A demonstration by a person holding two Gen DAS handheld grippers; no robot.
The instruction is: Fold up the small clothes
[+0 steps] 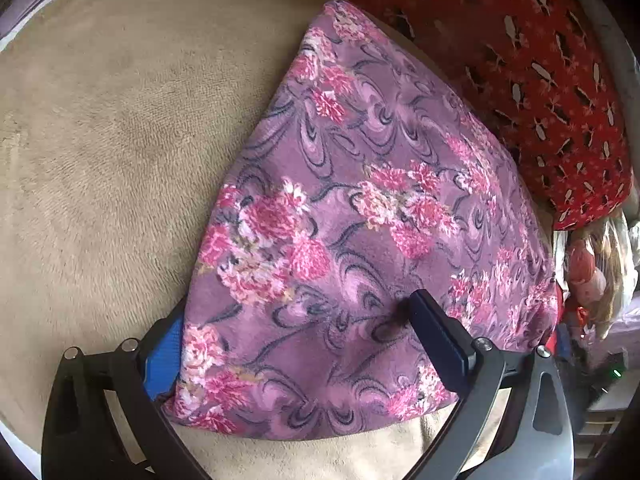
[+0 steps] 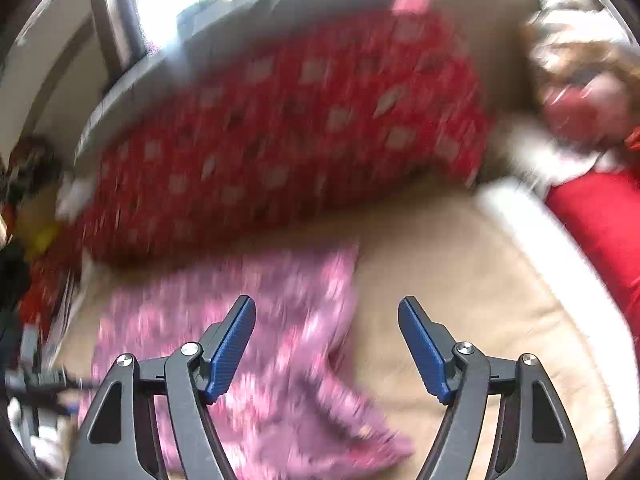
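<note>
A purple cloth with pink flowers [image 1: 360,216] lies folded on a beige plush surface [image 1: 120,160]. My left gripper [image 1: 296,320] is open wide, its jaws straddling the cloth's near corner: the left finger [image 1: 164,356] is beside and partly under the cloth's edge, the right finger [image 1: 436,340] rests on top of it. In the blurred right wrist view the same cloth [image 2: 256,344] lies below my right gripper [image 2: 326,344], which is open, empty and held above it.
A red patterned cushion [image 1: 540,72] lies along the cloth's far side; it also shows in the right wrist view [image 2: 288,128]. A doll with brown hair [image 2: 584,92] and a red item [image 2: 600,232] sit at the right. Clutter lies off the bed's edge [image 1: 596,364].
</note>
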